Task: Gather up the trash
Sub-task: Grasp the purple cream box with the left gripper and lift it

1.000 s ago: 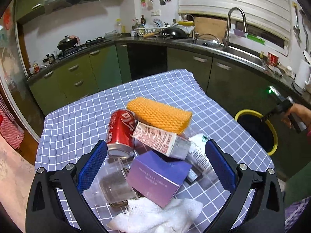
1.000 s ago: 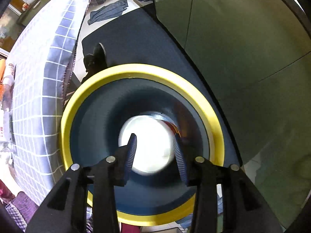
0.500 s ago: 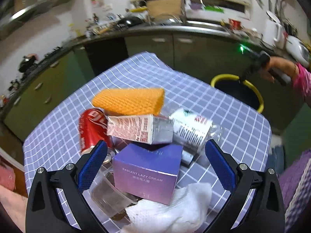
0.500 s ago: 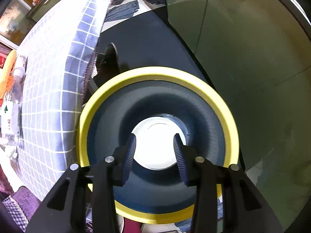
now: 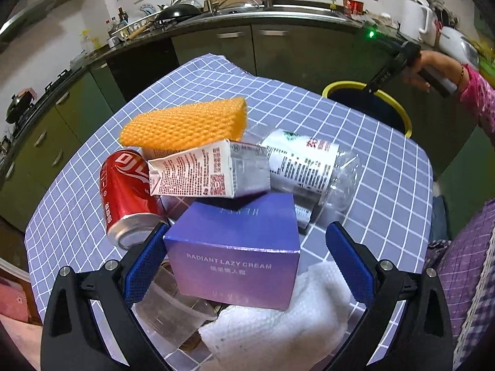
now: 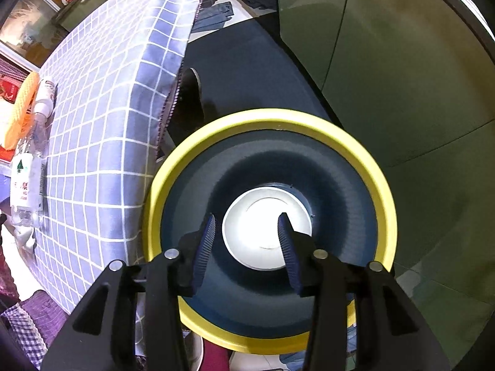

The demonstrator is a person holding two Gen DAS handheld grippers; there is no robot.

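Observation:
A pile of trash lies on the checked table (image 5: 371, 160): a purple cream box (image 5: 235, 253), a milk carton (image 5: 207, 170), a red can (image 5: 126, 185), an orange foam net (image 5: 185, 123), a clear plastic bottle (image 5: 309, 167), a clear cup (image 5: 173, 306) and a white tissue (image 5: 278, 327). My left gripper (image 5: 244, 266) is open, its jaws on either side of the purple box. My right gripper (image 6: 247, 247) is open and empty above the yellow-rimmed bin (image 6: 383, 204), which holds a white dish (image 6: 266, 225). The bin (image 5: 399, 108) also shows in the left wrist view.
Green kitchen cabinets (image 6: 402, 77) stand close behind the bin. The table edge (image 6: 173, 99) hangs just left of the bin. A dark shoe (image 6: 191, 92) lies on the floor by the table. A counter with a sink (image 5: 278, 9) runs along the far wall.
My left gripper has moved closer and turned right, so the purple box now sits between its jaws. My right gripper has risen above the bin; the white dish now lies still at the bottom.

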